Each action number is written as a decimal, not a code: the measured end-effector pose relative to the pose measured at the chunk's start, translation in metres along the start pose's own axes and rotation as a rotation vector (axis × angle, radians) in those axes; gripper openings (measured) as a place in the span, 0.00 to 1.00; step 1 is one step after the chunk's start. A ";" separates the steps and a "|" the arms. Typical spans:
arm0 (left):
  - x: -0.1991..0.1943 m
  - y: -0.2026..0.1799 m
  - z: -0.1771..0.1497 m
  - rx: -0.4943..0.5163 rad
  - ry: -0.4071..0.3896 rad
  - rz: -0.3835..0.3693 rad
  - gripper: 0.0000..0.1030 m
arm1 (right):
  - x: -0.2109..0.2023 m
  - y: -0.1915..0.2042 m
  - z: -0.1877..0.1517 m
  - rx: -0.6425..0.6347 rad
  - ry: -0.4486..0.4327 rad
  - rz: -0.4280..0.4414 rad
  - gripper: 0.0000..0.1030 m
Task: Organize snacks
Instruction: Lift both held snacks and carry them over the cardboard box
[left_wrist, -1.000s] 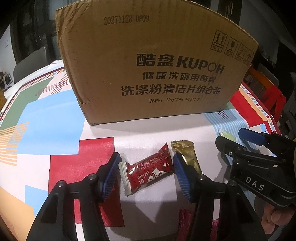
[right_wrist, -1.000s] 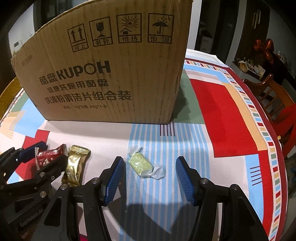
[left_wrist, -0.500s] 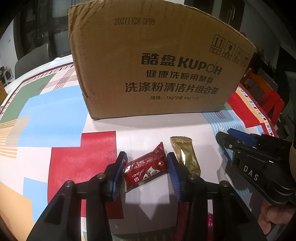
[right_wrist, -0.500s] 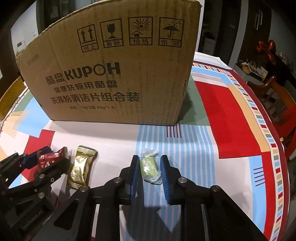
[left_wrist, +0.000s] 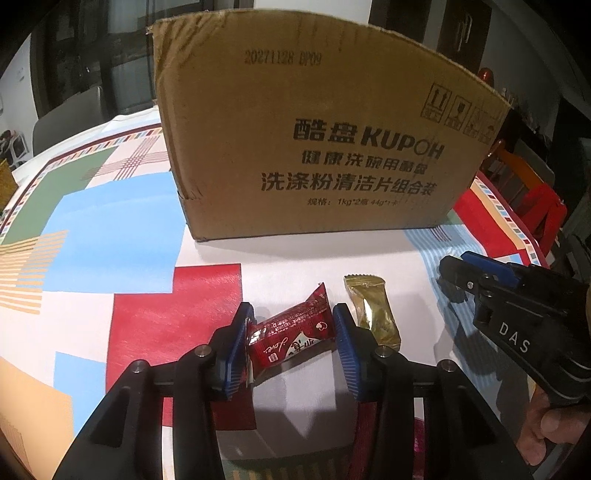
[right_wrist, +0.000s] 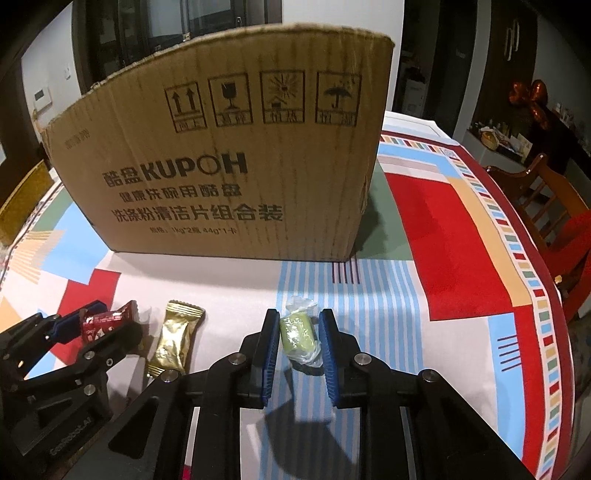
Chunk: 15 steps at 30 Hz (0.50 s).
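Snacks both pinched: left gripper (left_wrist: 291, 341) clamps the red candy (left_wrist: 290, 339), right gripper (right_wrist: 295, 338) the green sweet (right_wrist: 297, 334); lifting into the cardboard box (right_wrist: 229, 166) seems next.

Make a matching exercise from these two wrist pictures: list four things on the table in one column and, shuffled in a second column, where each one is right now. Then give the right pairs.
Things
1. red snack packet
2. green candy
3. gold snack packet
4. cardboard box

Places
A. standing on the tablecloth behind the snacks
B. between the fingers of the left gripper
C. lying free on the table, between the two grippers
D. between the fingers of the right gripper

Pairs: 1-B, 2-D, 3-C, 4-A
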<state>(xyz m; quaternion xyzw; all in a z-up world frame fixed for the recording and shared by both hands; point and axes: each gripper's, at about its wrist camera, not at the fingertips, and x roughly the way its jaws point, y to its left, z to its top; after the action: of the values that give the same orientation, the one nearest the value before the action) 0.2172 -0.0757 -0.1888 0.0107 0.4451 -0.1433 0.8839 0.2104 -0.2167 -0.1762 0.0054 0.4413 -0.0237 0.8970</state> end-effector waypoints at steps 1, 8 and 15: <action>-0.002 0.000 0.001 0.001 -0.004 0.001 0.42 | -0.001 0.000 0.000 -0.001 -0.003 0.000 0.23; -0.017 0.002 0.005 0.000 -0.033 0.004 0.42 | -0.016 0.005 0.006 -0.002 -0.029 -0.001 0.23; -0.035 0.004 0.013 0.000 -0.066 0.006 0.42 | -0.032 0.009 0.013 -0.005 -0.062 0.000 0.23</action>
<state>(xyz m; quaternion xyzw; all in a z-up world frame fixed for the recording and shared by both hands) 0.2090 -0.0655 -0.1541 0.0074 0.4156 -0.1409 0.8985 0.2016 -0.2064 -0.1424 0.0024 0.4136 -0.0229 0.9102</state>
